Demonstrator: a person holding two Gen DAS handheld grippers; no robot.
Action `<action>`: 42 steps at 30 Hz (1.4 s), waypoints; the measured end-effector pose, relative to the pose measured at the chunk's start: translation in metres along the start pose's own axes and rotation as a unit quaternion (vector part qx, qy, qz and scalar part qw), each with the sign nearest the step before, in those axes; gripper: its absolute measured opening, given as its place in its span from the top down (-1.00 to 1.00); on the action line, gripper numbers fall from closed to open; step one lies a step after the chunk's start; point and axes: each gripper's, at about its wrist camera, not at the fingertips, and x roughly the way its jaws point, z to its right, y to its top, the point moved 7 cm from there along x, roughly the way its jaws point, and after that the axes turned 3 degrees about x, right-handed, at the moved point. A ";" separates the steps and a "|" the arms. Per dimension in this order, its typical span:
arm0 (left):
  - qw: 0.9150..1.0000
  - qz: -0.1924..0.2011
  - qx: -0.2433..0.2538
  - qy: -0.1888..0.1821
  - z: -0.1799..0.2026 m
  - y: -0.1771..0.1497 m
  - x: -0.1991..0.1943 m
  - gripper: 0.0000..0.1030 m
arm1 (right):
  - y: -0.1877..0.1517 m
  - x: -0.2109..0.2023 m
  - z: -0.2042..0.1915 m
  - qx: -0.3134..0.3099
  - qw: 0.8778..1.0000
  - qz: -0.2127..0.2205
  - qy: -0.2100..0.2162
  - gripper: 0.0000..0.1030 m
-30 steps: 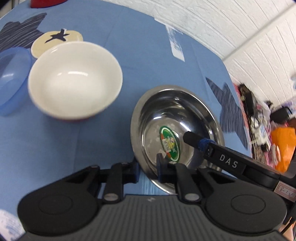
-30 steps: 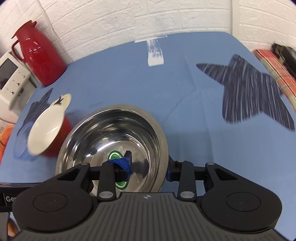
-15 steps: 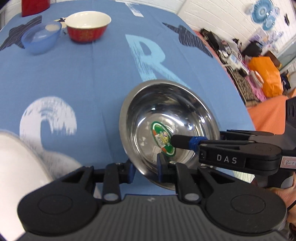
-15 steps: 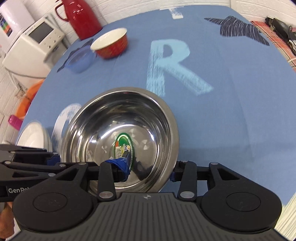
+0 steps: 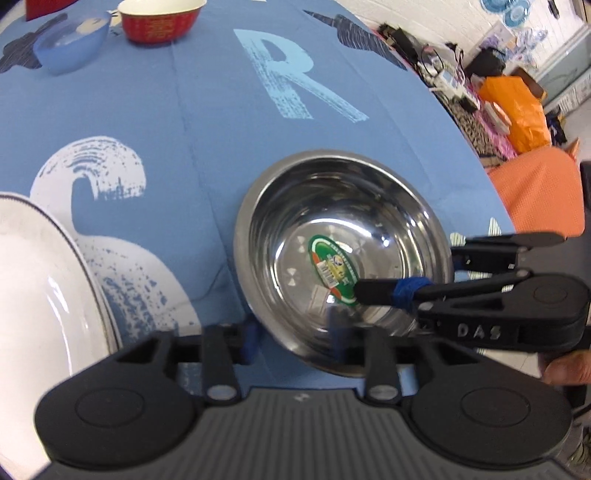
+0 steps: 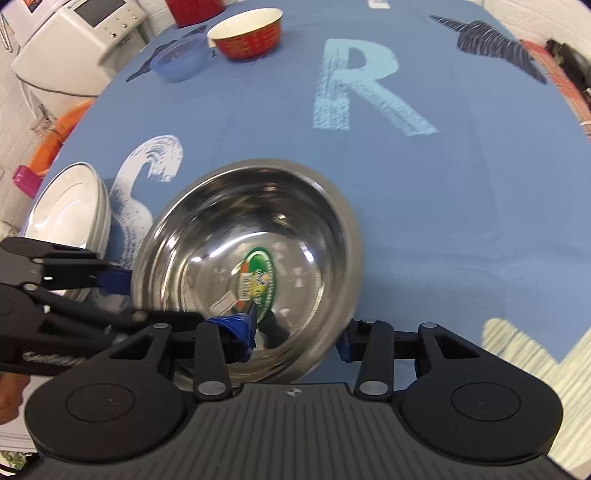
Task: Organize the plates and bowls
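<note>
Blue "R" tablecloth [image 5: 207,122], steel bowl [image 5: 340,236], "DAS" hand-held gripper [image 5: 402,273]

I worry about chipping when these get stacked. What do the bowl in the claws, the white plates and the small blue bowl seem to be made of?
Steel bowl: polished metal, probably stainless; it mirrors the light and the claw tips.
White plates: glossy glazed ceramic, by their look; chipping is likeliest here.
Blue bowl: translucent, likely plastic, though tinted glass is possible.

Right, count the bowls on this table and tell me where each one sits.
3: the steel bowl nearest, gripped by both grippers; the red bowl at the far end; the blue bowl just left of it. Others may lie outside the views.
</note>
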 end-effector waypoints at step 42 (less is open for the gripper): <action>0.921 0.172 -0.342 0.072 -0.195 0.226 0.023 0.60 | 0.310 0.139 -0.048 -0.012 0.993 0.067 0.092 0.56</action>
